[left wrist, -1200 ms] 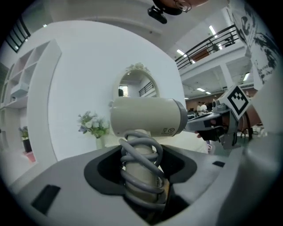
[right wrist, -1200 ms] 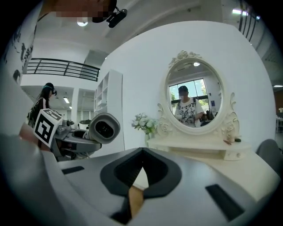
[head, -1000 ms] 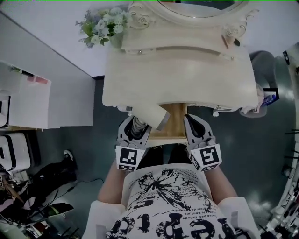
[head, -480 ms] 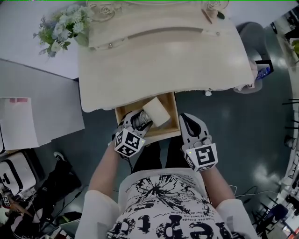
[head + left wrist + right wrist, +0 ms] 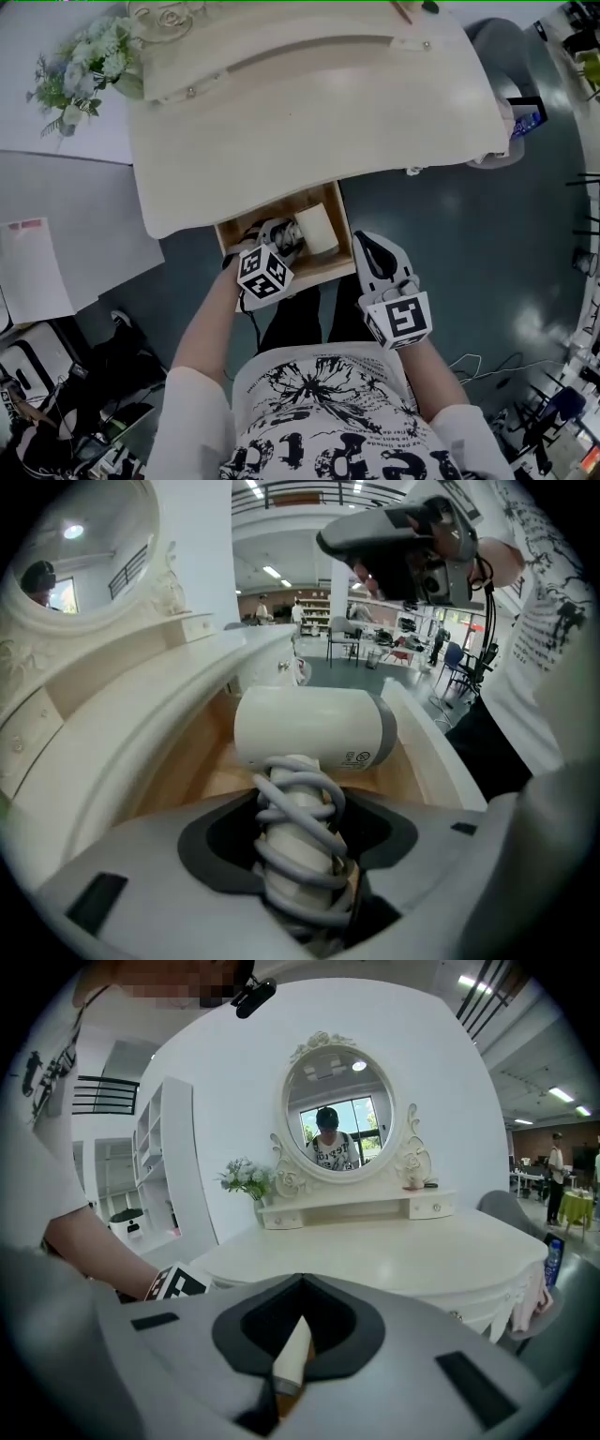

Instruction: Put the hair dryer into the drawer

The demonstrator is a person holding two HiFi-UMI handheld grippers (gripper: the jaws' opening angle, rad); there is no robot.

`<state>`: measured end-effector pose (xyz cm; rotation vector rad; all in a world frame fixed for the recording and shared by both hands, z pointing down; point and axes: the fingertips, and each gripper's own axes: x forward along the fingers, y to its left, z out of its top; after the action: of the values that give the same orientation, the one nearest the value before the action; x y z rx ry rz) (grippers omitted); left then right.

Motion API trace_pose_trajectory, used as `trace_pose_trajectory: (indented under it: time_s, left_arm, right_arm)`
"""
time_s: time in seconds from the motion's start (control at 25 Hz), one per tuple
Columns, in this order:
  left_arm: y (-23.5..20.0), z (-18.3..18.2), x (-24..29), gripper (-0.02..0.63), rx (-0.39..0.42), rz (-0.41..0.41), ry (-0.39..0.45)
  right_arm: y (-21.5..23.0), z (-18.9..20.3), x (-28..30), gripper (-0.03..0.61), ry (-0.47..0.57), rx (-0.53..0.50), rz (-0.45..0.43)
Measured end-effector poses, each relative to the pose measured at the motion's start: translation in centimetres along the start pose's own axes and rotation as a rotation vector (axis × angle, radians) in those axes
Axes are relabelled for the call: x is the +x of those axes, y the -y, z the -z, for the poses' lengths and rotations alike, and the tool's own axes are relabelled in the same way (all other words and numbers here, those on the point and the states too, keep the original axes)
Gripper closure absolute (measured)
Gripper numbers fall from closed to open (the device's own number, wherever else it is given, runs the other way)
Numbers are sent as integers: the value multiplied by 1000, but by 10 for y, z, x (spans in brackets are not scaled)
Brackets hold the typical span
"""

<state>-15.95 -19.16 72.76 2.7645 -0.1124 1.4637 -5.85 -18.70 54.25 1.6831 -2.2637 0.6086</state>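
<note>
- Left gripper [image 5: 275, 242] jaws wide, clamped on white cylindrical hair dryer [image 5: 314, 728] by its cord-wrapped handle.
- Barrel crosswise ahead of jaws, inside open wooden drawer [image 5: 328, 270].
- Right gripper [image 5: 377, 258] jaws together, empty.

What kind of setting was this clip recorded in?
Probably a mock bedroom corner inside an open workspace: white dressing table, oval mirror, flowers, with office chairs beyond.

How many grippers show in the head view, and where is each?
2. The left gripper reaches into the open drawer, shut on the hair dryer. The right gripper is right of the drawer, jaws together, empty.
</note>
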Motion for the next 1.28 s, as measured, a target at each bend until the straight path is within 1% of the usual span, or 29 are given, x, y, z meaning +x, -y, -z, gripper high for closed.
trace_pose_trajectory:
  time_s: [0.16, 0.32, 0.48, 0.56, 0.76, 0.92, 1.04, 1.12, 1.28]
  left_arm:
    - [2, 16, 19, 360, 41, 48, -54]
    - [2, 23, 31, 360, 62, 71, -79]
    - [10, 29, 41, 360, 108, 115, -113]
    - [13, 32, 44, 359, 110, 134, -123]
    - [16, 37, 48, 359, 77, 151, -140]
    - [18, 35, 48, 354, -1, 191, -142]
    - [19, 36, 47, 335, -38, 218, -178]
    - [18, 34, 42, 328, -50, 203, -180]
    - [5, 14, 15, 330, -58, 121, -88]
  right_arm:
    - [-2, 3, 6, 569, -12, 11, -9]
    - [-6, 10, 11, 569, -30, 8, -24]
    - [-5, 16, 15, 569, -47, 15, -25]
    - [-5, 17, 18, 569, -50, 13, -26]
    - [-5, 12, 19, 569, -48, 1, -36]
    - [-6, 7, 18, 569, -48, -7, -36]
    - [-11, 3, 18, 569, -41, -17, -43]
    - [-16, -3, 16, 569, -33, -28, -51]
    - [-29, -18, 13, 569, 7, -36, -60]
